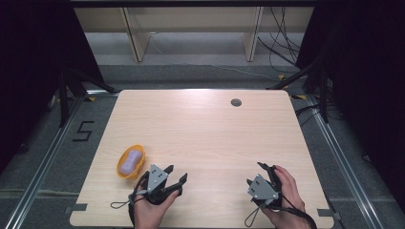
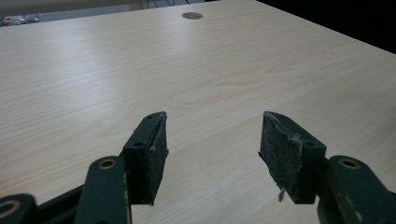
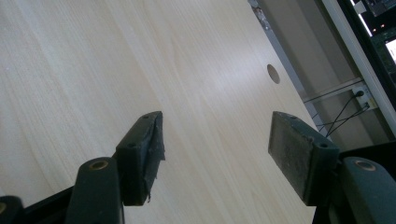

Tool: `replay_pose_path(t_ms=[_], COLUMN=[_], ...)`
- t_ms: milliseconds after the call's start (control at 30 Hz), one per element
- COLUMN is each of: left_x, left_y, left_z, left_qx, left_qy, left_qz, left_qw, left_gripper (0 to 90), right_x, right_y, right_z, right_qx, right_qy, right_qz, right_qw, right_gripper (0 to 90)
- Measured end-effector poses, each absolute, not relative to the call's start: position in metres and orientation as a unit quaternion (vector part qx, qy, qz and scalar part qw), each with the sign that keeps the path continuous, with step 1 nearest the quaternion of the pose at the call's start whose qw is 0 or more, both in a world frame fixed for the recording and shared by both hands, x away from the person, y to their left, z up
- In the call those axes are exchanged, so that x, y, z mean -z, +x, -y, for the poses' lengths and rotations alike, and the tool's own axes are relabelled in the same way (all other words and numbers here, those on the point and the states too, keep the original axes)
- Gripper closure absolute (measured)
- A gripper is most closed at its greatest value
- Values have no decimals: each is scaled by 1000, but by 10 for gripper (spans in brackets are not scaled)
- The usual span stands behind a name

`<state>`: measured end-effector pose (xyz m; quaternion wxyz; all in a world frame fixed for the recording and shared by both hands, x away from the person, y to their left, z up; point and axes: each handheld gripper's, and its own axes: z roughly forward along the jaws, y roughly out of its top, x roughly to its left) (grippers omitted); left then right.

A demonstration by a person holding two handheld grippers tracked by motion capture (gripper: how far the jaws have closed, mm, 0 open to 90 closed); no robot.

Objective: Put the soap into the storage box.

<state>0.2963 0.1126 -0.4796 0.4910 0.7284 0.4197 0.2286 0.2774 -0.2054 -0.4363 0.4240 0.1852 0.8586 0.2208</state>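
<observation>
An orange bowl (image 1: 120, 171) sits near the table's left edge with a pale purple oblong object (image 1: 131, 161) lying in it. My left gripper (image 1: 175, 174) rests on the table just right of the bowl, held by a hand, jaws open and pointing right and away. In the left gripper view the left gripper (image 2: 212, 133) has nothing between its black pads (image 2: 152, 154). My right gripper (image 1: 255, 174) lies at the front right in the other hand. In the right gripper view the right gripper (image 3: 215, 137) stands open over bare wood.
The light wooden table (image 1: 205, 133) has a round grey cable hole (image 1: 236, 102) near its far edge, the same cable hole (image 2: 192, 15) in the left gripper view, and cable hole (image 3: 273, 73) in the right gripper view. Black stands and cables lie on the floor around.
</observation>
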Motion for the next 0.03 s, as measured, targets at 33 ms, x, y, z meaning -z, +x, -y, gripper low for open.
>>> replay_pose_path(t_ms=[33], left_x=[480], left_y=[296], left_z=[-108], left_qx=[-225], left_qy=[733], left_qz=[-416], left_qw=[490], left_gripper=[404], right_x=[436], right_y=[278], right_z=[206], right_qx=[-222], right_qy=[186], right_qz=[-858], right_qw=[425], right_gripper=[363])
